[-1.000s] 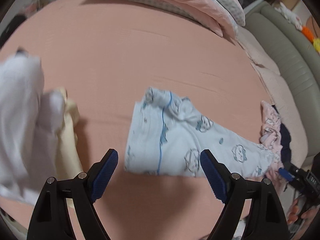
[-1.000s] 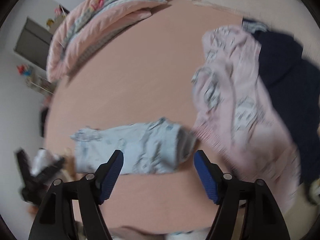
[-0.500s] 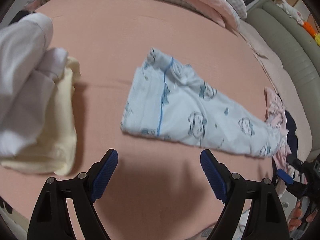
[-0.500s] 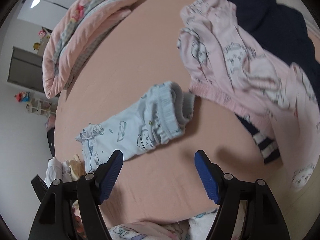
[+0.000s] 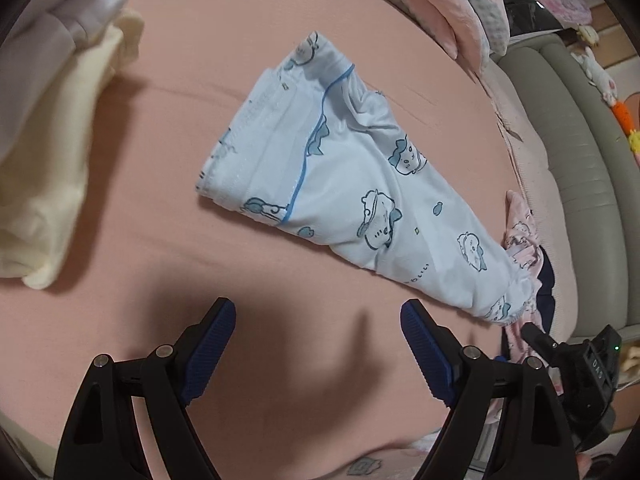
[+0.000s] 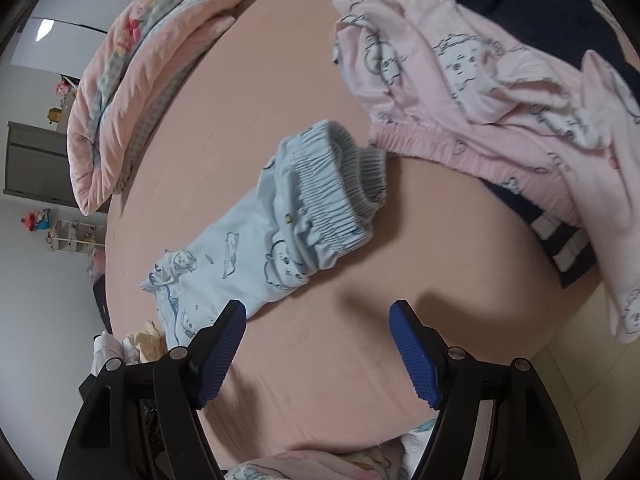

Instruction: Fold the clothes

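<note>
The light-blue printed trousers (image 5: 360,196) are laid lengthwise on the pink bed (image 5: 200,92), apparently doubled leg on leg: hem end toward the left tool (image 5: 318,344), elastic waistband (image 6: 340,176) toward the right tool (image 6: 316,344). Both tools are held w/ jaws wide apart, nothing between them, each just short of the cloth.

The long strip would fit either a half-done fold w/ a crosswise fold still due, or a piece just put down; not settled from here, so only general care is given. If a crosswise fold is made, all layers at an end should be pinched together, corners taken evenly, & the end carried flat over the other so edges meet. The bunched waistband is best smoothed beforehand. The fabric looks thin & slippery, so a deep bite is advised.

A pink printed garment (image 6: 480,92) over a navy one (image 6: 540,4) lies right beside the waistband; it should be kept out of the grasp. A cream & white stack (image 5: 48,148) sits well apart at left.
</note>
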